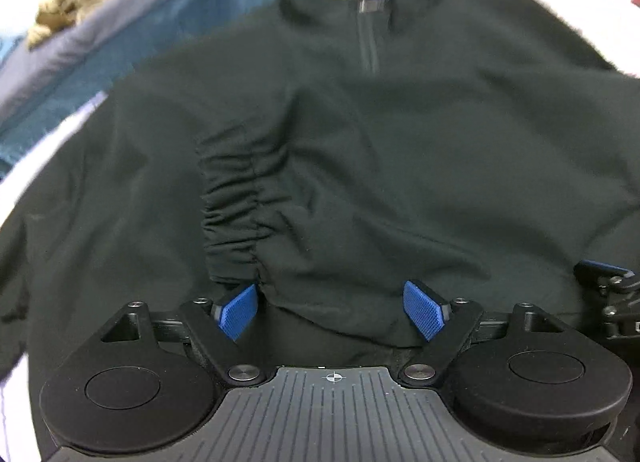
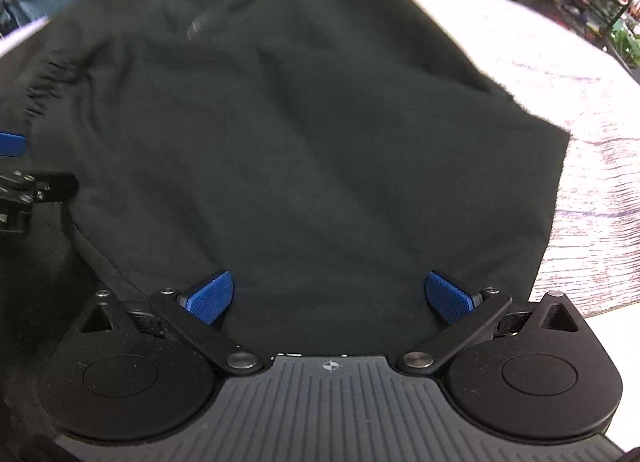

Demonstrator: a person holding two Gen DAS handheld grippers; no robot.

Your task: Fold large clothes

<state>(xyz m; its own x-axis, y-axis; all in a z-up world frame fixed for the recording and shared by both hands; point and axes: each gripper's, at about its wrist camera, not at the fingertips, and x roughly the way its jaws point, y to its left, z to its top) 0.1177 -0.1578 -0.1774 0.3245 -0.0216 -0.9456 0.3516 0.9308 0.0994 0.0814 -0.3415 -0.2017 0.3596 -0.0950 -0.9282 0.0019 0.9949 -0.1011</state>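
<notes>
Showing only leftward: jacket (image 1: 400, 142) zip (image 1: 370, 46)

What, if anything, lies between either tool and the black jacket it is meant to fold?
Nothing visible. The left tool and right tool both stand open directly over the black jacket, with only its own fabric between the pads.

I see a pale, wood-grained table (image 2: 592, 150) carrying a black zip-neck jacket (image 1: 400, 150) spread flat, and blue and grey garments (image 1: 132, 42) heaped at its far edge.
</notes>
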